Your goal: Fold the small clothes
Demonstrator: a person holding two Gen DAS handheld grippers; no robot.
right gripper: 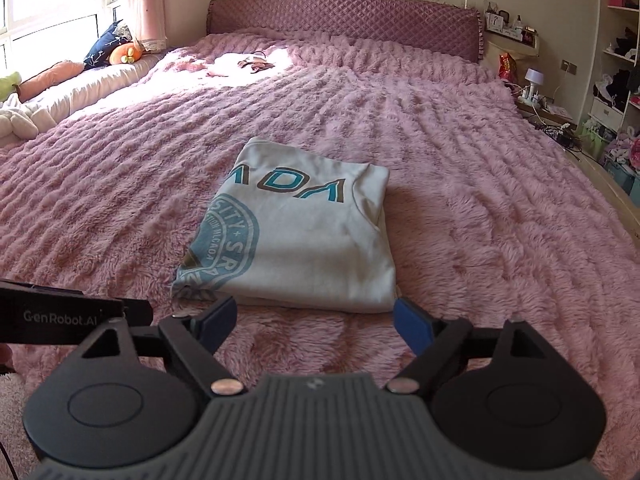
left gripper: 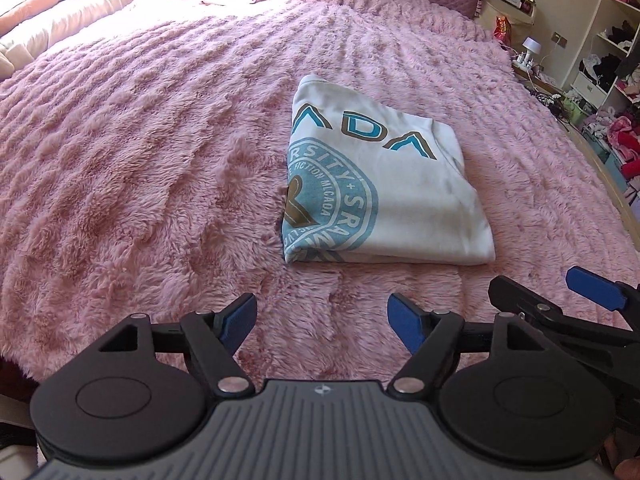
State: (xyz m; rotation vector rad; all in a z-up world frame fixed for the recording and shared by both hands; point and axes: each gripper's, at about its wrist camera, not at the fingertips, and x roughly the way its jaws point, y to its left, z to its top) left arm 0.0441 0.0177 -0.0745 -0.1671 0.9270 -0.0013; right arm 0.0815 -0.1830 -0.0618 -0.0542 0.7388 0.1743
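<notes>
Your left claw [left gripper: 322, 316] and right claw [right gripper: 316, 318] both hang spread wide and empty just short of the folded white T-shirt [left gripper: 384, 184], which lies flat with its blue print up on the fluffy pink bedspread [left gripper: 140, 160].

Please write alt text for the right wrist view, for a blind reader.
A folded white shirt with teal print lies on a pink fluffy bed. The open right gripper hovers before its near edge, holding nothing.
</notes>
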